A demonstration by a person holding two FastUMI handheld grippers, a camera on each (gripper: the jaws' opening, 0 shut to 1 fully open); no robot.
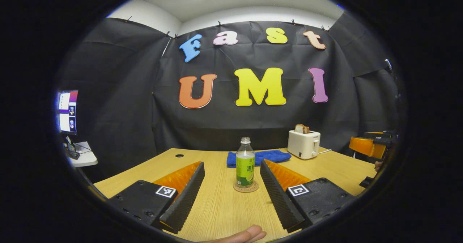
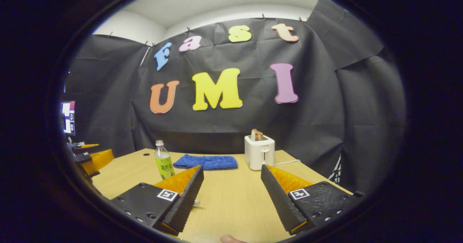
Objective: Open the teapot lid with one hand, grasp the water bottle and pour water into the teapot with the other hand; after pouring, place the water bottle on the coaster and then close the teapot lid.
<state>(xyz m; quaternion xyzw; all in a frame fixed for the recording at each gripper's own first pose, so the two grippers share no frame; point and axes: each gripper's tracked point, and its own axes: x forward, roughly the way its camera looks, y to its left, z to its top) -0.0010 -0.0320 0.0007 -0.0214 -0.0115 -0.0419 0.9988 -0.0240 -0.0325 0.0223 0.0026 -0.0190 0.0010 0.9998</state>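
A clear water bottle (image 1: 245, 163) with a green label and a pale cap stands upright on a round coaster (image 1: 246, 187) in the middle of the wooden table (image 1: 224, 207). My left gripper (image 1: 231, 164) is open, and in the left gripper view the bottle stands beyond its fingertips, apart from both. The right gripper view has the bottle (image 2: 163, 160) far off to the left, its base hidden behind one finger. My right gripper (image 2: 232, 167) is open over bare tabletop with nothing between its fingers.
A blue towel (image 1: 258, 157) lies behind the bottle, and a white toaster (image 1: 304, 144) with bread in it stands at the back right. The other gripper (image 1: 369, 146) hovers at the table's right edge. A small clear thing (image 2: 196, 202) peeks out beside my right gripper's finger.
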